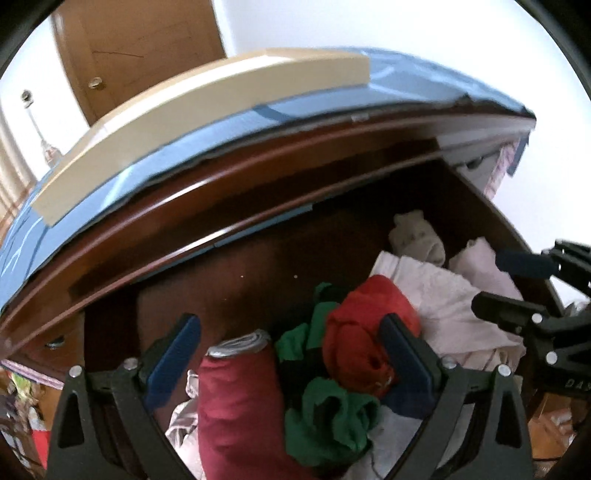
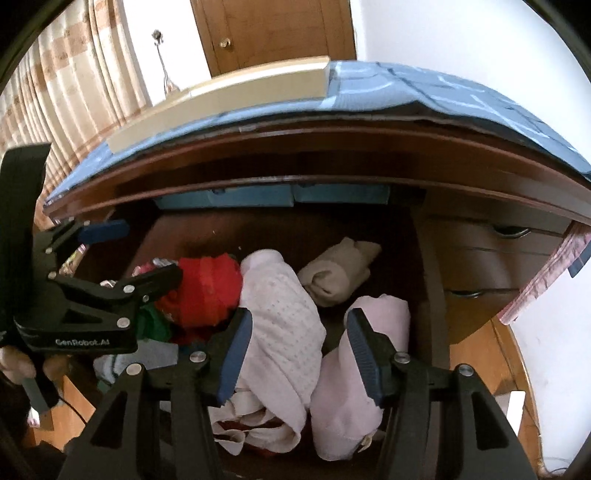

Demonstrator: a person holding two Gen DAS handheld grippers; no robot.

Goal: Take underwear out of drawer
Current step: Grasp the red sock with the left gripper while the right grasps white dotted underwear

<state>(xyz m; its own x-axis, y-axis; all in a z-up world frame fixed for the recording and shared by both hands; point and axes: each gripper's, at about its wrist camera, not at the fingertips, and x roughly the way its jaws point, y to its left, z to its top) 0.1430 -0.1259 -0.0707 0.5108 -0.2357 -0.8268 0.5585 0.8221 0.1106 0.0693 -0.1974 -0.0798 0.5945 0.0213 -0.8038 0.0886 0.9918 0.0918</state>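
Observation:
The dark wooden drawer (image 1: 229,291) stands open, full of rolled and crumpled underwear. My left gripper (image 1: 291,325) is open above a dark red roll (image 1: 236,410), a green piece (image 1: 332,417) and a bright red piece (image 1: 365,332). My right gripper (image 2: 299,317) is open over a white dotted garment (image 2: 284,317) and a pale pink roll (image 2: 354,398). A beige roll (image 2: 340,273) lies behind them. The left gripper also shows in the right wrist view (image 2: 122,251), and the right gripper in the left wrist view (image 1: 495,284), both open.
A desk top with a blue cloth (image 2: 424,88) and a long beige box (image 2: 229,99) overhangs the drawer. Smaller closed drawers (image 2: 491,258) sit to the right. A wooden door (image 2: 273,29) and curtains (image 2: 66,96) stand behind.

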